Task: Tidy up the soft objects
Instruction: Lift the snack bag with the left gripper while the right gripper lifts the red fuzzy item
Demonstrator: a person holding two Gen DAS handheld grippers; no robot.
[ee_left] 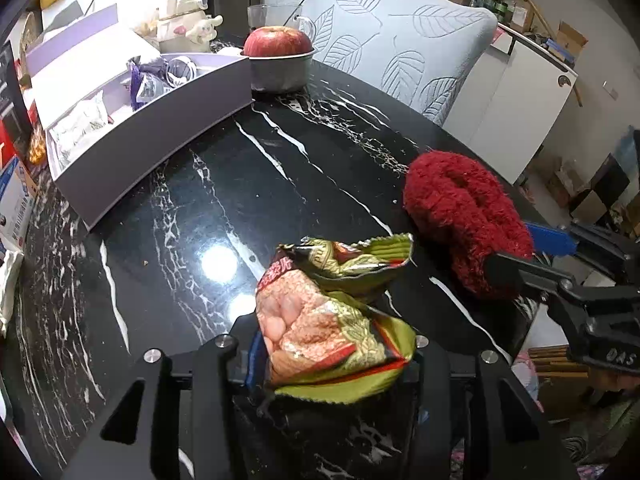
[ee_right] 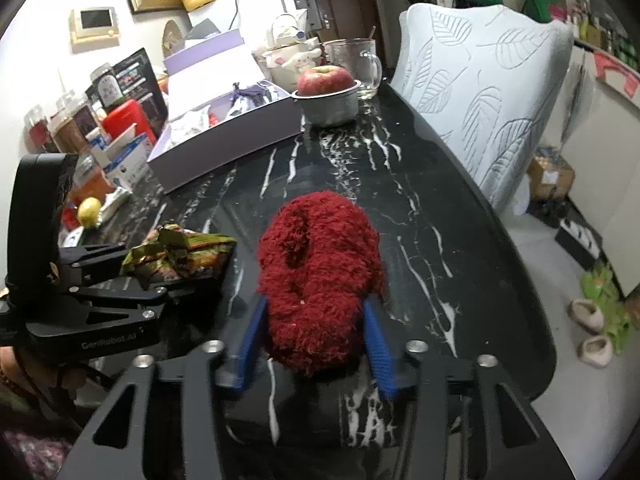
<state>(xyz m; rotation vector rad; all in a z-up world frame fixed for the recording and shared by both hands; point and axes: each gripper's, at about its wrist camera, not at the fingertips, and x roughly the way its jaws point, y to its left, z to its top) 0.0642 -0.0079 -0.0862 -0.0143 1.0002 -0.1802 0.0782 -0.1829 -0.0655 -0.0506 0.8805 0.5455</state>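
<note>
The left gripper clamps a crumpled snack bag by its lower end, lifting it clear of the black marble table, apparently for transfer to the lavender box. The right gripper straddles a red fuzzy item resting on the table; whether its blue fingers grip cannot be told. Its long axis runs away from the gripper, toward the apple.

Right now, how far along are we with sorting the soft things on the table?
Done: a few wrapped items already lie in the purple box. In hand: the left gripper pinches the snack bag; the red fuzzy slipper sits between the right gripper fingers, which look slack. Left: both are still outside the box.
</note>
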